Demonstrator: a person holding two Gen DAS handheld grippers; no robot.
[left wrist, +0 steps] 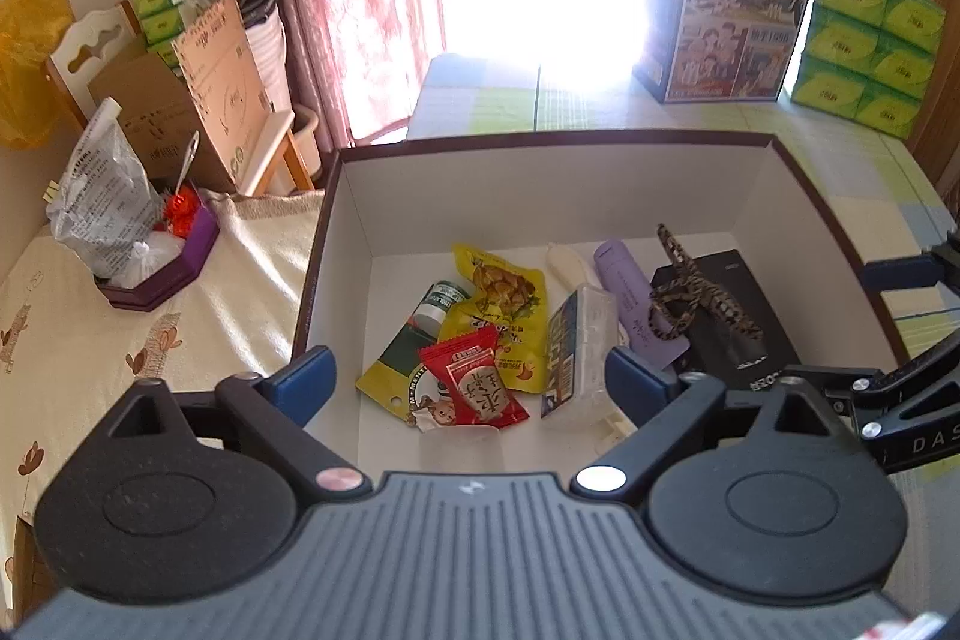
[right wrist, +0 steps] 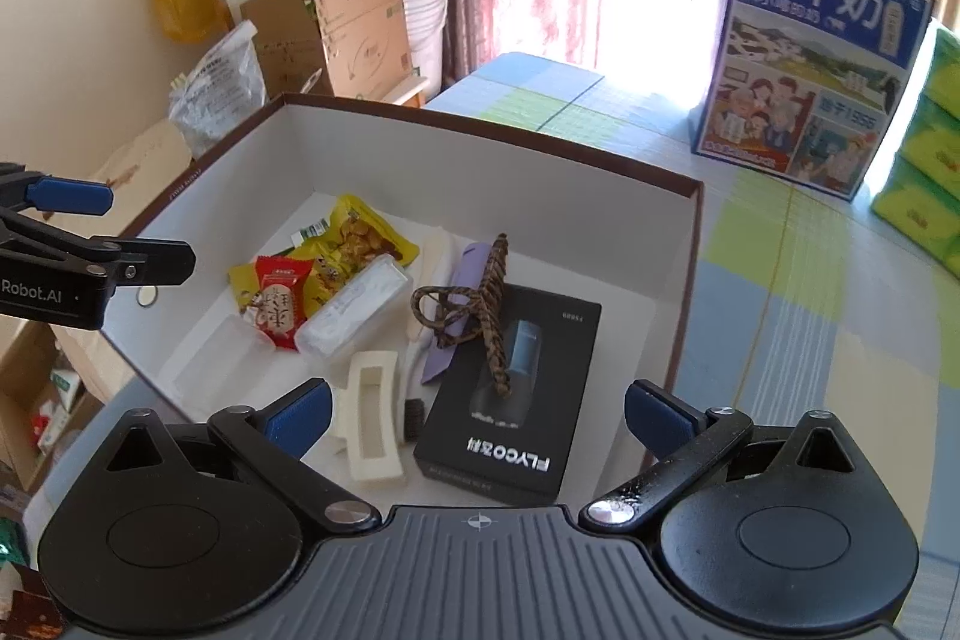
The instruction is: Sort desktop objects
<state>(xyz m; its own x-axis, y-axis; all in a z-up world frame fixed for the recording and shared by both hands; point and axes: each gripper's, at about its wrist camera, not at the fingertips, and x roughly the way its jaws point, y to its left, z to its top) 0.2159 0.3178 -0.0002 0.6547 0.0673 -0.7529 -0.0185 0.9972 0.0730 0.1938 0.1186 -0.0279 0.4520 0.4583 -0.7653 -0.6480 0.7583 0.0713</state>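
Box (right wrist: 690, 244) on bench, already holding snack packets (left wrist: 501, 307), black carton (right wrist: 510, 400), leopard strap (right wrist: 480, 304), purple tube (left wrist: 630, 298), white clip (right wrist: 372, 424). Left gripper (left wrist: 468, 370) and right gripper (right wrist: 477, 409) over box, fingers spread, empty. Sorting looks near done; no loose items visible on bench near box.

A white-lined box (right wrist: 672, 244) with a dark brown rim holds the sorted things: a black FLYCO carton (right wrist: 510, 400) lying flat, a leopard-print hair tie (right wrist: 474, 304) draped over it, a lilac tube (right wrist: 462, 304), yellow snack pouch (left wrist: 501, 298), red candy packet (left wrist: 474, 382) and cream hair claw (right wrist: 372, 424).
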